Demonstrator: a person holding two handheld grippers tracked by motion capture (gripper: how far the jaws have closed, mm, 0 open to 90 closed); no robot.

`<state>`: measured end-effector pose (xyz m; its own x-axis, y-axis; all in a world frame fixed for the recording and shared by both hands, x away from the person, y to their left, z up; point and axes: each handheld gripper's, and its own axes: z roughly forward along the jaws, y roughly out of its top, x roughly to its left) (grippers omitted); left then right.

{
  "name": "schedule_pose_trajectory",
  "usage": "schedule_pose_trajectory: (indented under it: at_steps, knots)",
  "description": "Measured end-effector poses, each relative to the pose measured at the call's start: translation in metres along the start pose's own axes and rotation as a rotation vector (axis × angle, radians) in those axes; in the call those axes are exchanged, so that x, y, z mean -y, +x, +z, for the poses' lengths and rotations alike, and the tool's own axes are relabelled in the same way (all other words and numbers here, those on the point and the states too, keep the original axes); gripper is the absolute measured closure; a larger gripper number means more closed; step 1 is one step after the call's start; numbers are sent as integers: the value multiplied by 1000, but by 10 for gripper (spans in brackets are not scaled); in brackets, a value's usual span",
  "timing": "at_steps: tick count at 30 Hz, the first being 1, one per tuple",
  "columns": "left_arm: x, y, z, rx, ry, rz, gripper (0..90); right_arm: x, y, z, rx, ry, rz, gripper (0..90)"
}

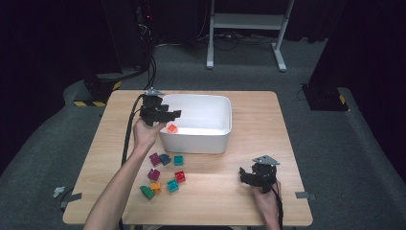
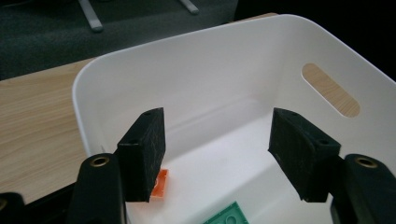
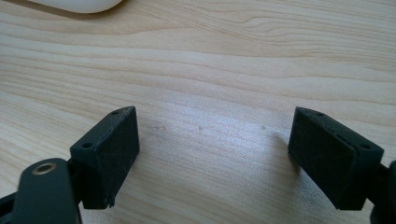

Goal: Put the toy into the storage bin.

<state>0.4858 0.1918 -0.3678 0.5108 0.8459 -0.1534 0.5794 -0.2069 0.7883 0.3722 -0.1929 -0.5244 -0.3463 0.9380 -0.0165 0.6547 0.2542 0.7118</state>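
Over the white bin [image 1: 210, 143], the left tongs [image 1: 176, 114] gape apart above an orange brick [image 1: 172, 128], apparently just dropped; the right tongs [image 1: 245, 173] idle open over the counter [image 1: 268, 124]

Orange brick [image 1: 172, 128] lying flat in white bin [image 1: 225, 120], at its near left corner, close to the wall. Green brick [image 2: 229, 215] flat on bin floor, just beside it.

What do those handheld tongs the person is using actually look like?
Both are black. The left tongs and the right tongs each end in two blocky, flat-faced jaws with small screw holes and a brass-coloured rivet at the pivot. A grey three-cornered plate sits on top, and a black cable trails back. The forearms are bare, with no sleeves.
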Motion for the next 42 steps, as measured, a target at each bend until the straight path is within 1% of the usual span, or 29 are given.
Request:
schedule_pose_trajectory:
  at_steps: [1,6,9,10,15,17,19,20,23,28,33,37,42]
  knots:
    - [0,0,-3,-3,-8,-1,357,0,0,0,0,0,0,162]
    - [0,2,-15,-14,-13,4,344,0,0,0,0,0,0,162]
    - [0,2,-18,-12,-19,2,342,0,0,0,0,0,0,162]
    - [1,1,-23,-13,-24,7,341,0,0,0,0,0,0,162]
    - [2,3,-37,-18,-41,15,338,0,0,0,0,0,0,162]
    - [4,4,-41,-20,-53,7,338,0,0,0,0,0,0,163]
    - [5,5,-44,-22,-52,13,338,0,0,0,0,0,0,163]
    - [7,6,-49,-34,-53,18,339,0,0,0,-1,-1,0,166]
    - [9,9,-56,-41,-61,18,340,0,0,0,-2,-1,0,166]
    - [16,14,-66,-45,-73,10,342,0,0,0,-2,0,0,166]
    - [26,17,-76,-61,-73,18,346,0,0,0,-2,-1,0,166]
    - [37,20,-82,-67,-73,9,351,0,0,0,-2,0,0,166]
    - [51,25,-88,-63,-77,-12,363,0,0,0,-2,-1,0,166]
